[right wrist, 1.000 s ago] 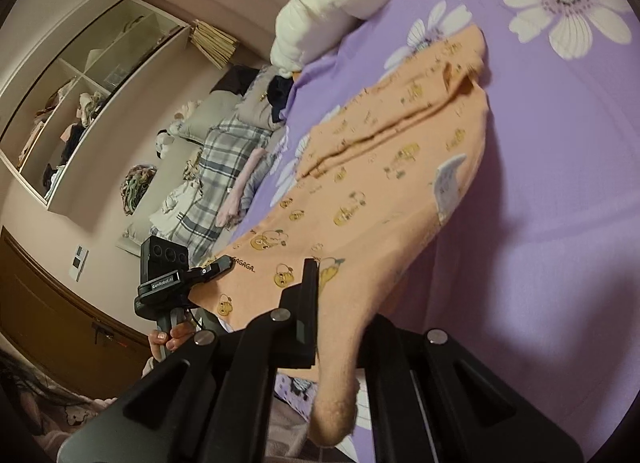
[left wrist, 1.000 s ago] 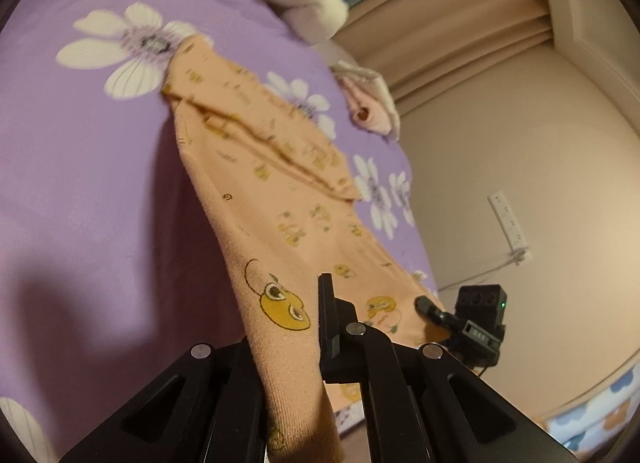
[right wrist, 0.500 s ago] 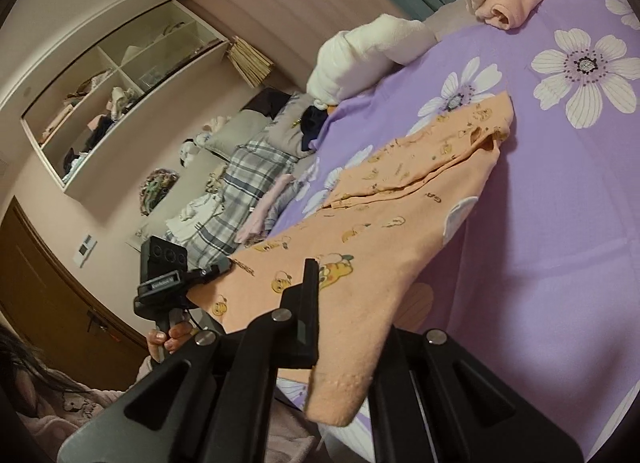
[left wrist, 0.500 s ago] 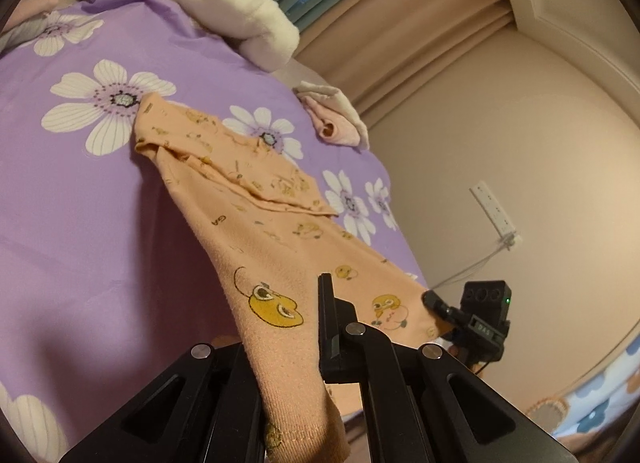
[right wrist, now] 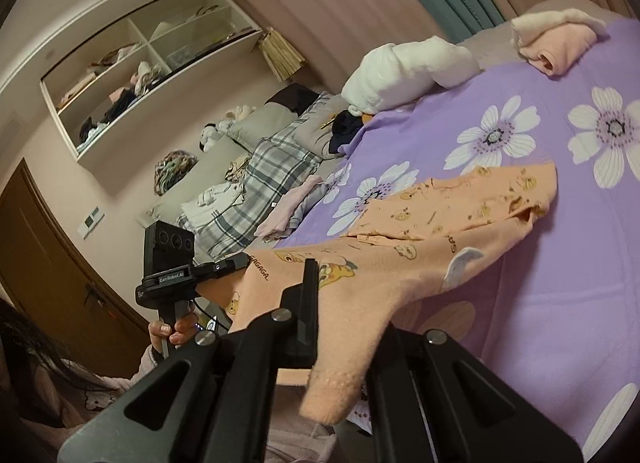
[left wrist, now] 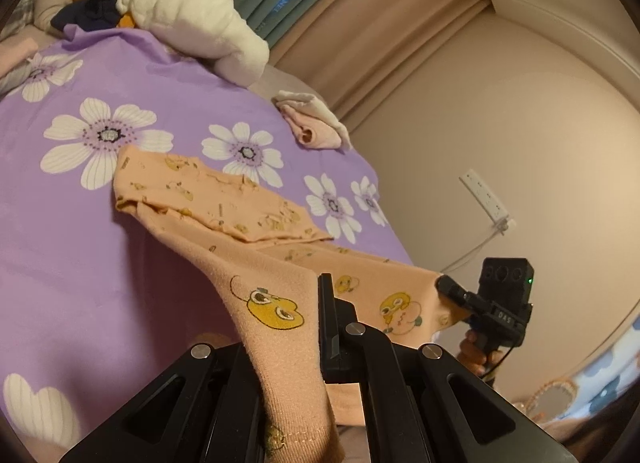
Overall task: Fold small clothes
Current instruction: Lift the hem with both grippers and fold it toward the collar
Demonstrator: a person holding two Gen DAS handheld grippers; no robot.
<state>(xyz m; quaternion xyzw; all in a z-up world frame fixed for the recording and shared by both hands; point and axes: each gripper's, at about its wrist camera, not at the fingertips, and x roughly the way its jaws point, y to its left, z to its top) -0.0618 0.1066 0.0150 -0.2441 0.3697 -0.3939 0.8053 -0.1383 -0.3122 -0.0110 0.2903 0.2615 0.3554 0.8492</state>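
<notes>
Left gripper (left wrist: 298, 347): jaws closed on one near corner of the orange garment (left wrist: 256, 223); cloth passes between the fingers (left wrist: 326, 319) and hangs below them.

Right gripper (right wrist: 346, 327): jaws closed on the other near corner of the same garment (right wrist: 440, 219); hem droops under the fingers (right wrist: 308, 303).

Garment: printed with yellow cartoon figures; near edge lifted and stretched between the two grippers, far end resting on the bedspread (left wrist: 60, 223) ahead of the fingers, one part folded over on top.

Bedspread: purple, white flowers.

Beyond the garment: white bundle (left wrist: 192, 19); small pink and white folded piece (left wrist: 314, 125) at the far edge.

Beside the left gripper in the right wrist view: a hand (right wrist: 172, 333) on its handle; plaid cloth (right wrist: 260, 179) farther off; wall shelves (right wrist: 148, 63).
</notes>
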